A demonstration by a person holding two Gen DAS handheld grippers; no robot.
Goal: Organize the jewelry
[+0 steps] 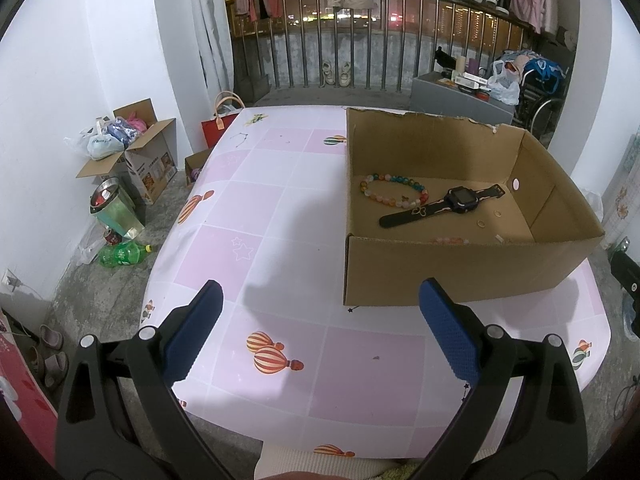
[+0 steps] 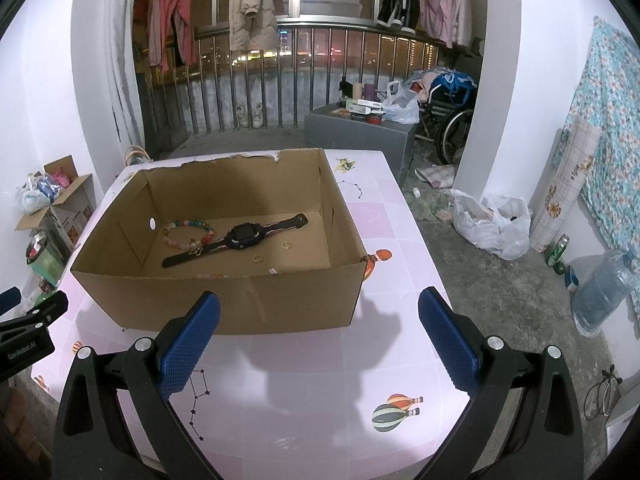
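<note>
I hold my left gripper and right gripper over the table's near edge, both with jaws wide apart and empty. In the cardboard box, the watch lies mid-floor, the bead bracelet touching its strap, two small rings nearby.

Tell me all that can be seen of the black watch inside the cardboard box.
The watch lies flat and unfastened on the floor of the cardboard box, its strap stretched out diagonally. It has a dark, squarish case with a dark screen, and the strap, which looks like rubber, shows a pinkish stripe and a small charm. One strap end overlaps the colourful bead bracelet. Two small rings lie near it, apart. Neither gripper touches it.
</note>
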